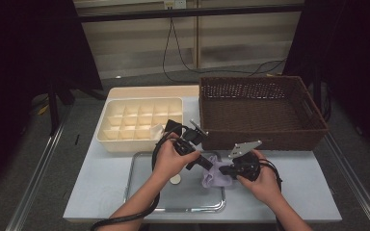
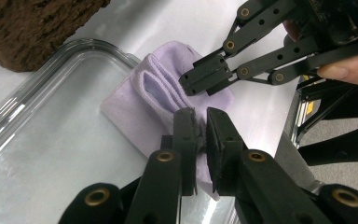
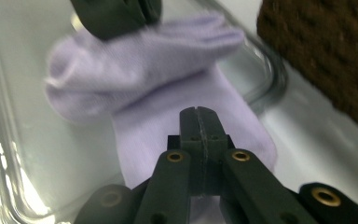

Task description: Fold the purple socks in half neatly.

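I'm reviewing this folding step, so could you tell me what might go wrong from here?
1. The left gripper pinches only a thin edge of the lilac cloth; it could slip free.
2. The right gripper is shut over the cloth; pulling apart may undo the fold.
3. The cloth overhangs the metal tray rim and might snag there.

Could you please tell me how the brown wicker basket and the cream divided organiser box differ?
The brown wicker basket is dark, woven, tall-walled and one open space; the cream divided organiser box is pale, smooth, lower and split into many small compartments. The basket is at the table's right, the box at its left. Both are rectangular and look empty.
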{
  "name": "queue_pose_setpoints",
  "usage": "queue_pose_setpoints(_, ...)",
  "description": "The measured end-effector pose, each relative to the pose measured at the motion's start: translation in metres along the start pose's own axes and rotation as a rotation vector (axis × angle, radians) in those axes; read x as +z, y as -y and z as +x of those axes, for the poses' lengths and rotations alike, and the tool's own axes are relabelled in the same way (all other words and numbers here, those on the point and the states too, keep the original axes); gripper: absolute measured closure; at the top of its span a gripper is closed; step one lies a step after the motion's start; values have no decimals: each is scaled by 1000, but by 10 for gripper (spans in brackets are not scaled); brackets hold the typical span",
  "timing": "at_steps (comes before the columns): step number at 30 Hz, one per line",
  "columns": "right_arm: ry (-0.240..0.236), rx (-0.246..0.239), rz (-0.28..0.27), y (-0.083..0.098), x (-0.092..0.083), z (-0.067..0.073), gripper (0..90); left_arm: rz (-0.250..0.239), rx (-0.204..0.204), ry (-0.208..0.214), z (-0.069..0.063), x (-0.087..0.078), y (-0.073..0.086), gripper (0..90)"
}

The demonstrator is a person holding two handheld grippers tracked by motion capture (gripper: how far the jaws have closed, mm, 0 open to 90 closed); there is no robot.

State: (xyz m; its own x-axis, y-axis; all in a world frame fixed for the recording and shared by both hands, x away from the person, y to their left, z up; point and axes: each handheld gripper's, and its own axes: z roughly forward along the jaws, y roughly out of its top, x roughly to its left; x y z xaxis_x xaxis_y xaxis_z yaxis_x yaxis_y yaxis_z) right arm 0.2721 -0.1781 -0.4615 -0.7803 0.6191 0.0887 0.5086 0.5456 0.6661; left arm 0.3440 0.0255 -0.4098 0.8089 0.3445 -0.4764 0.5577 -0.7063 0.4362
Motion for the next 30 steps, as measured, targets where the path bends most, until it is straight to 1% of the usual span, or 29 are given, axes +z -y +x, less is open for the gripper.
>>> queue_pose_setpoints(1,-1,0,11,2,2,0,900,3,11,-2,0,0,-1,832)
queue_pose_setpoints(2,-7,4,23,4,4,0,900,-1,7,-1,-1,1,-3,832)
queue_pose_setpoints(3,-3,5,23,6,6,-1,900,-7,10,1,-2,1,-4,832)
queue_pose_setpoints(5,-11,8,18,5,6,-2,900,-15,15,2,-4,1,-7,832)
queue_pose_setpoints(7,-2,2,22,6,6,-1,900,-18,14,5,-6,3,-9,831)
queue_pose_setpoints(9,-5,7,20,6,6,-2,900,-19,27,7,-6,6,-12,832)
queue_pose_setpoints(10,-15,12,13,7,6,-2,900,-27,18,7,-6,8,-12,832)
queue_pose_setpoints(11,-9,18,11,7,6,-3,900,-19,17,11,-6,10,-13,832)
queue_pose_setpoints(12,-16,21,9,8,6,-3,900,-21,15,14,-6,12,-13,832)
queue_pose_setpoints(14,-22,12,4,8,6,-3,900,-24,15,17,-6,17,-14,831)
queue_pose_setpoints(15,-22,19,0,9,6,-3,900,-24,11,20,-6,18,-14,832)
queue_pose_setpoints(17,-25,23,-1,9,6,-4,900,-14,25,23,-5,20,-16,831)
queue_pose_setpoints(18,-24,23,-1,9,6,-4,900,-16,19,20,-5,21,-16,831)
queue_pose_setpoints(19,-26,23,-1,9,6,-4,900,-14,24,15,-5,22,-17,832)
queue_pose_setpoints(21,-26,25,5,8,4,-4,900,-15,14,13,-4,23,-17,832)
queue_pose_setpoints(22,-28,19,-1,7,2,-5,900,-14,15,17,-3,24,-17,832)
queue_pose_setpoints(25,-12,21,-6,5,-5,-7,900,-23,2,16,-3,25,-16,832)
queue_pose_setpoints(27,2,21,0,6,-8,-9,900,-25,3,15,-3,24,-16,832)
queue_pose_setpoints(28,0,24,4,6,-9,-10,900,-22,12,18,-3,24,-17,832)
queue_pose_setpoints(29,5,26,14,7,-9,-11,900,-24,11,12,-4,23,-17,833)
queue_pose_setpoints(30,8,29,24,8,-10,-12,900,-21,18,11,-5,22,-17,833)
